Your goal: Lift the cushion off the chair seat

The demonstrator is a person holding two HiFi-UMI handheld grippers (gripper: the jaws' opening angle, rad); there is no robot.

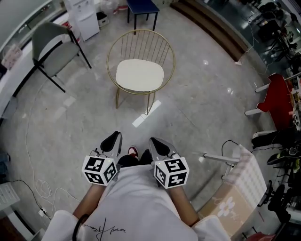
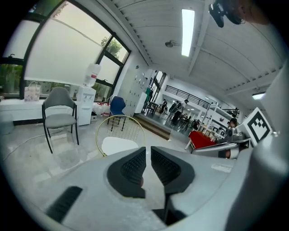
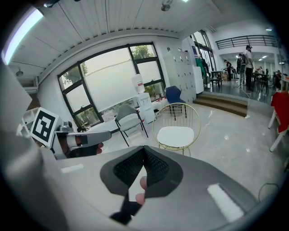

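Note:
A white cushion [image 1: 139, 75] lies on the seat of a round gold wire chair [image 1: 165, 47], well ahead of me on the grey floor. Both grippers are held close to my body, some way short of the chair. My left gripper [image 1: 113, 138] has its jaws a narrow slit apart with nothing between them. My right gripper [image 1: 155, 141] is shut, tips touching, and empty. In the left gripper view the cushion [image 2: 118, 145] and the chair [image 2: 100, 126] sit beyond the left gripper [image 2: 148, 151]. The right gripper view shows the cushion [image 3: 175, 135] in the chair [image 3: 195, 113] beyond the right gripper [image 3: 143, 151].
A grey chair [image 1: 51, 42] stands at the back left beside a white water dispenser [image 1: 84, 16]. A blue stool [image 1: 142, 7] is behind the gold chair. A cardboard box [image 1: 235, 200] and a red chair [image 1: 277, 96] are at the right. Cables [image 1: 37, 188] trail at the left.

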